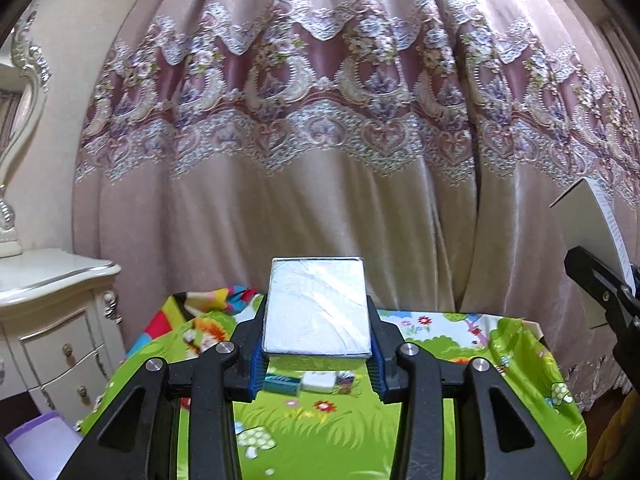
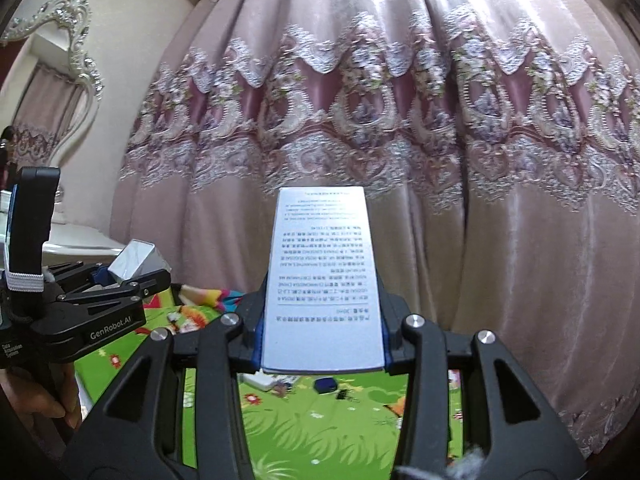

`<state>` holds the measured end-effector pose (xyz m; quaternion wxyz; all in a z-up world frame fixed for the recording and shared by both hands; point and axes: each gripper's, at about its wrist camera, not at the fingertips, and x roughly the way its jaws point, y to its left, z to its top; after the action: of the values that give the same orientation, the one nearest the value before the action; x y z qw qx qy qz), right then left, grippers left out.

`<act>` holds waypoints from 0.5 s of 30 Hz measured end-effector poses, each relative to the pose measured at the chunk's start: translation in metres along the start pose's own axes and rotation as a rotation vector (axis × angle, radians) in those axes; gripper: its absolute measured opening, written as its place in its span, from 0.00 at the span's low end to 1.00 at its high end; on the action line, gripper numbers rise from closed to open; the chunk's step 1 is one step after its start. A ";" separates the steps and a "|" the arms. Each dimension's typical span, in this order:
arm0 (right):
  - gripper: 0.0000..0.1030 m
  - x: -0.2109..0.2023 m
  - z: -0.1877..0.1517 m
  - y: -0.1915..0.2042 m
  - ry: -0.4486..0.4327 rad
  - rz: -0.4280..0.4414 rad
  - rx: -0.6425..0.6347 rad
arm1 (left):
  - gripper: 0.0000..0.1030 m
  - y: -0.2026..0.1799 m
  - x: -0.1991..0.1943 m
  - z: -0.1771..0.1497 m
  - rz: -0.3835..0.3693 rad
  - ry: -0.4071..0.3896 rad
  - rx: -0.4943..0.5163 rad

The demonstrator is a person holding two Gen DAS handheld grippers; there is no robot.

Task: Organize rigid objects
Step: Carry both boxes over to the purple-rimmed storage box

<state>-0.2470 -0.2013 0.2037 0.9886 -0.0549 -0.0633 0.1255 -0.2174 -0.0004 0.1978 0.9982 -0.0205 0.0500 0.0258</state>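
A bright green cartoon-print cloth point(image 1: 340, 420) covers the surface, which stands before a pink lace-trimmed curtain point(image 1: 320, 120), with a white carved dresser point(image 1: 52, 320) at the left. The left gripper point(image 1: 318, 344) has its fingers pinching a small silver foil-wrapped box point(image 1: 318, 312), held above the surface. The right gripper point(image 2: 322, 344) has its fingers pinching a tall white box point(image 2: 322, 280) printed with text, also held up. Only the left view shows a purple bin point(image 1: 40, 448) low beside the dresser; only the right view shows a hand point(image 2: 44, 400) gripping the left tool's handle.
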 end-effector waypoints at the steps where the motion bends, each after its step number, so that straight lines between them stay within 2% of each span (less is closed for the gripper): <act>1: 0.44 0.000 0.000 0.005 0.002 0.012 -0.003 | 0.40 0.005 -0.001 -0.001 0.009 0.004 -0.006; 7: 0.44 0.000 0.000 0.035 0.002 0.103 -0.027 | 0.40 0.039 -0.018 -0.006 0.081 -0.003 -0.035; 15: 0.44 0.004 0.001 0.087 0.001 0.274 -0.093 | 0.40 0.087 -0.046 -0.020 0.191 0.010 -0.063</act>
<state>-0.2638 -0.1164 0.1943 0.9586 -0.1087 -0.0603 0.2561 -0.2700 0.0831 0.1787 0.9898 -0.0470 0.0559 0.1224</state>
